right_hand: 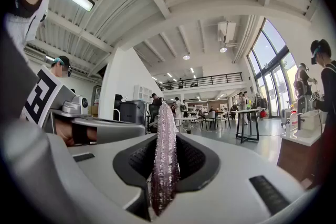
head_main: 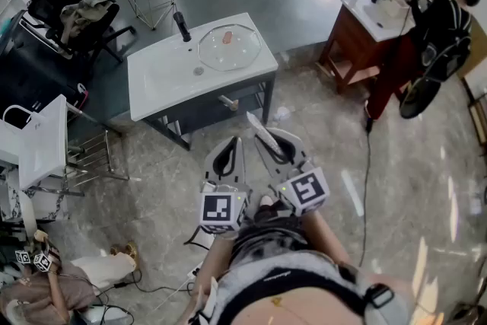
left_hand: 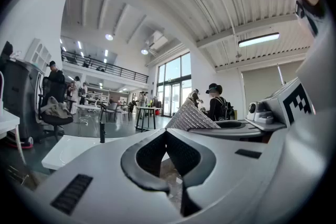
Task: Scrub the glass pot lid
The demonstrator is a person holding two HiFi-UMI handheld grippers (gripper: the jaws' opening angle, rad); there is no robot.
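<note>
In the head view, a white counter [head_main: 163,80] is seen in the upper middle of the frame, well apart from the person. A dark tap [head_main: 181,27] stands at its back edge. The glass pot lid [head_main: 228,47] lies flat on the right half of the counter, near the right edge, and neither gripper touches it. A small orange mark at the lid's centre is probably its knob, though this is too small to be confirmed. The main risk is judged to be sliding. The lid rests loose on a smooth top close to an edge, so a sideways scrubbing stroke could push it off unless it is pinned first. Lower in the frame and just left of centre, the left tongs [left_hand: 166,134] are seen with the jaws brought together and nothing between the pads, so nothing is yet ready to steady the lid. Just to their right, the right tongs [right_hand: 165,139] are clamped on a thin, glittery scouring pad [right_hand: 164,155]. The pad is held on edge and sticks out past the tips. Because only a narrow strip is gripped, the pad may fold or be dragged out of the jaws under hard pressure.
</note>
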